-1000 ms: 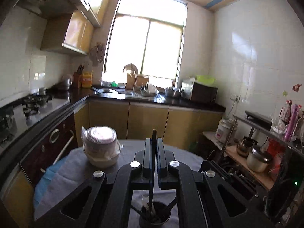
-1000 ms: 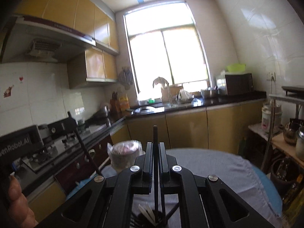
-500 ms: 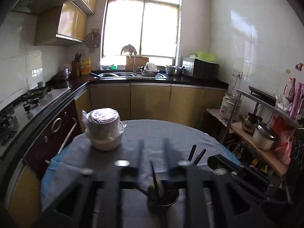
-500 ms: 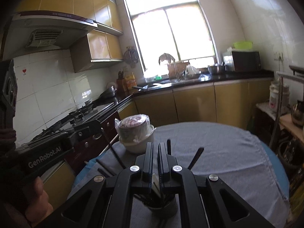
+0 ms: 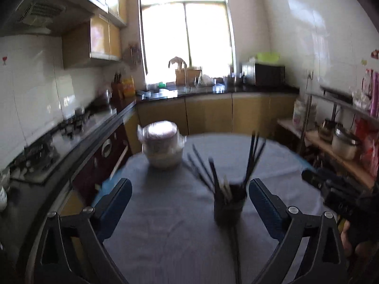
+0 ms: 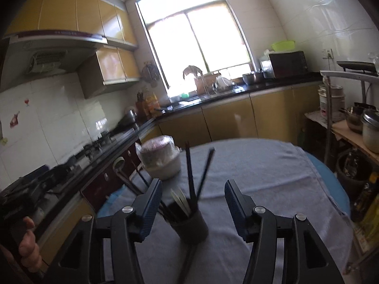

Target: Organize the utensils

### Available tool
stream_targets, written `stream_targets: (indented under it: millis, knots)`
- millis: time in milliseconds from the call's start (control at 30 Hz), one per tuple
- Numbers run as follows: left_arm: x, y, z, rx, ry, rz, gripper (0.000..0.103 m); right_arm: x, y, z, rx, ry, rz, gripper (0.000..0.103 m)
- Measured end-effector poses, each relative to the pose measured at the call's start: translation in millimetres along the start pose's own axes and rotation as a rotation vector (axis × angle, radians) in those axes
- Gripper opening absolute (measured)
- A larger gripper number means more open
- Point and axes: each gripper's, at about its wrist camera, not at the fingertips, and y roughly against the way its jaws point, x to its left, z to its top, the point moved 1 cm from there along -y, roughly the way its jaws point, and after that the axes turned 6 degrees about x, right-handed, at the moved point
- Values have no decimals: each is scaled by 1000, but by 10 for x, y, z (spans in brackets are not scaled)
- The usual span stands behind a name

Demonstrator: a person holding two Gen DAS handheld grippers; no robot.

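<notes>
Left wrist view: my left gripper (image 5: pixel 189 193) has jaws wide and opening, nothing pressed between the pads. The dark utensil cup (image 5: pixel 228 207) stands on the grey tablecloth (image 5: pixel 170 236), betw. my fingers but nearer the right one, not touched. In it are black chopsticks (image 5: pixel 253 158) leaning diff. ways and some pale sticks; picture is blurred. Behind-left, a wrapped bowl stack (image 5: pixel 163 145) sits near the table's far-left edge. Free cloth on left of the cup and behind it. At far right I see my right gripper's body, w/ a bit of hand.

Right wrist view: my right gripper (image 6: pixel 193 195) is about half open and opening, pads apart from the cup (image 6: pixel 189 224), which stands betw. them, more to the left. Two chopsticks (image 6: pixel 189 172) rise high. This view shows blue table rim (image 6: pixel 331 179) at right, and my left hand (image 6: pixel 29 248) at bottom left.
</notes>
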Motion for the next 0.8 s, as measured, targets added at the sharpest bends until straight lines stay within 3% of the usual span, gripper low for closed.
stream_targets:
  millis: [167,267,433,800]
  knots:
    - [9,-230,-356,151,56,-9,99,-22,14,-292,81,17,-47,58]
    - [61,-370,-526,200,85,64,99,8,3,-443,124,40,-71,58]
    - [160,-371,-610,175,78,184,99,159,28,-582,146,63,-93,58]
    - [241,-286,-571,141,85,208,99,540,112,-611,119,127,-110,58]
